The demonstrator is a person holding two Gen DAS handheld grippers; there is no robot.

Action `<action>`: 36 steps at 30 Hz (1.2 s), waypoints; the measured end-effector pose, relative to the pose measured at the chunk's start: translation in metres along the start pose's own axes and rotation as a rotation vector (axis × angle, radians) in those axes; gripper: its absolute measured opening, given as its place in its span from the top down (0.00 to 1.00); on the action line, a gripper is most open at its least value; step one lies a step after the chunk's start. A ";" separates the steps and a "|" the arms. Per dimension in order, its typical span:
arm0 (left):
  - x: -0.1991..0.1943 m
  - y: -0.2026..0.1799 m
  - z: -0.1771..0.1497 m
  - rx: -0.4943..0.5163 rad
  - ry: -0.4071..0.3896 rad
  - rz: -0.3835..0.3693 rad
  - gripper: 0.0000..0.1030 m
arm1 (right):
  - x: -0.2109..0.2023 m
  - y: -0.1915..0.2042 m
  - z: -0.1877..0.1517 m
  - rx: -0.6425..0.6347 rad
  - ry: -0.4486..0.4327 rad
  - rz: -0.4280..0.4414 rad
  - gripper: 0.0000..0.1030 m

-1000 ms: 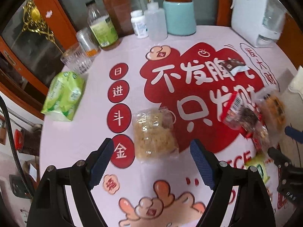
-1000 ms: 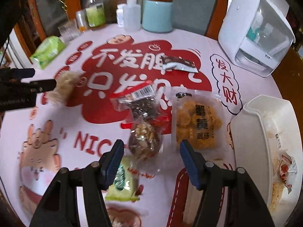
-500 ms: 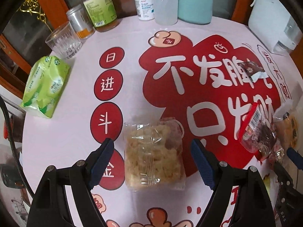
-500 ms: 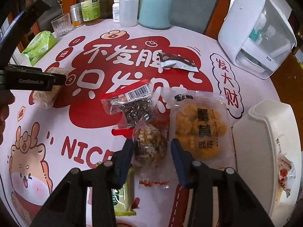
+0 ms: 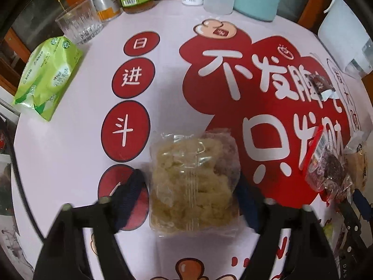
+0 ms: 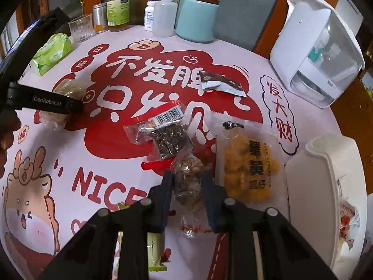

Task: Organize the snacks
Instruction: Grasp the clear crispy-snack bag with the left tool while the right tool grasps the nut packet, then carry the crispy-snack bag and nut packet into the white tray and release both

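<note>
My right gripper is pinched tight on the nut snack bag, which lies just left of the yellow puff pack on the printed tablecloth. The white bin sits right of that pack. My left gripper is closing around the pale noodle snack pack; its left pad isn't touching yet, and I can't tell about the right one. The green packet lies well left of the noodle snack pack.
</note>
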State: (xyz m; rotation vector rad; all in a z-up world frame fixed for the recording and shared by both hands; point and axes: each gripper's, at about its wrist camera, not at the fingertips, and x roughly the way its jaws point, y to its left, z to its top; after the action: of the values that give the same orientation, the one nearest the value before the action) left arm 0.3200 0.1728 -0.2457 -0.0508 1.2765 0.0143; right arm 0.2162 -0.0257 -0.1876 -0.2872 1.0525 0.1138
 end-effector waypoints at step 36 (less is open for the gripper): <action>-0.209 -0.235 -0.154 0.379 -0.200 -0.204 0.45 | -0.179 -0.139 -0.138 0.277 -0.136 0.051 0.76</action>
State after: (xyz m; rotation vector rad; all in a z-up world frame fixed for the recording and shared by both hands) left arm 0.1214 -0.0658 -0.0830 0.1441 1.0513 -0.3887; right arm 0.0440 -0.1905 -0.0706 -0.0014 0.9270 0.0316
